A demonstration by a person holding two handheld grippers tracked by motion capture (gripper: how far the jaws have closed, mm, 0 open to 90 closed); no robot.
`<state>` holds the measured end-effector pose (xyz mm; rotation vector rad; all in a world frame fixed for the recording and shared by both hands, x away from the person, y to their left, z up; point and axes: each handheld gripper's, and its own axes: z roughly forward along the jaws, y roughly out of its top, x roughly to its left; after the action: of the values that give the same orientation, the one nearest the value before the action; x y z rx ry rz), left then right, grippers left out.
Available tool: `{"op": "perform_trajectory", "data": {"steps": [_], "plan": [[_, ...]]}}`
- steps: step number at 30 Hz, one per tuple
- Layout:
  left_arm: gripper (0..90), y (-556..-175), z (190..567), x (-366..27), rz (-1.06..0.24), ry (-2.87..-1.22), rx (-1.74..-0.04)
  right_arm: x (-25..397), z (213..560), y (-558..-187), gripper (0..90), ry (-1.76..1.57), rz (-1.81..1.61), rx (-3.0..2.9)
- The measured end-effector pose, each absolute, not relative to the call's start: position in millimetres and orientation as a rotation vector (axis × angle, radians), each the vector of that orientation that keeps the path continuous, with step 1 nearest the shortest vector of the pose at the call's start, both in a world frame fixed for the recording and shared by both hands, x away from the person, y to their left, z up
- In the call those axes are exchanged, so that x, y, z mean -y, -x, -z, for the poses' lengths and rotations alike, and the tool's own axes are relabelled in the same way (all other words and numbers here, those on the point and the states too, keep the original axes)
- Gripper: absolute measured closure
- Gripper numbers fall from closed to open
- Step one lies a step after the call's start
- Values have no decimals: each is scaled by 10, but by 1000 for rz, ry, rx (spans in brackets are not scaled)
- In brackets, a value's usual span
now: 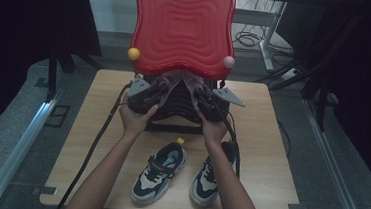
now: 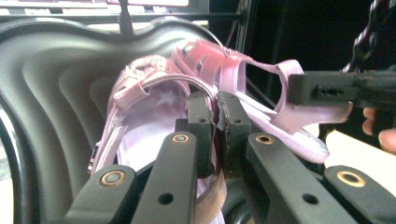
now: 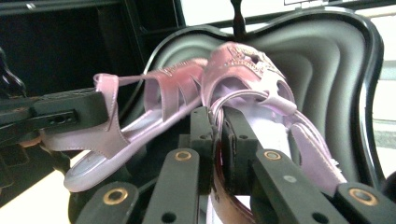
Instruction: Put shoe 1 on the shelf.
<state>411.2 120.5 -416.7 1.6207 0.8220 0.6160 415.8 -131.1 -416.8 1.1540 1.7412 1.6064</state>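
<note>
The left gripper (image 2: 216, 114) has its jaws closed narrow on the strap of a pink sandal (image 2: 140, 116), and the right gripper (image 3: 217, 126) pinches the strap of the second pink sandal (image 3: 247, 79) in the same way, probably because a thin strap is the easiest part to grip. Both sandals are held side by side just in front of the black ribbed tray (image 2: 51, 93), as if to lay them in it together. Under the red lid (image 1: 183, 26), the sneakers (image 1: 160, 173) wait nearer the person.
</note>
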Motion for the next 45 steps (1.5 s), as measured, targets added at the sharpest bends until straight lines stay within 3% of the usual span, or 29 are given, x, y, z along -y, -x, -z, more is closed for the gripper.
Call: {"op": "perform_trajectory", "data": {"steps": [20,36,45], "plan": [[821,-4043,4358,-1270,-593,-1681,-835,1253,4306,-4089,833,-1102,-1443,-1873],[600,-4033,4399,-1241,-570,-1702,-848,1281,4326,-4133,730,-1128,-1483,-1889],[596,-4008,4401,-1249,-559,-1702,-853,1284,4303,-4104,839,-1137,-1480,-1890]]}}
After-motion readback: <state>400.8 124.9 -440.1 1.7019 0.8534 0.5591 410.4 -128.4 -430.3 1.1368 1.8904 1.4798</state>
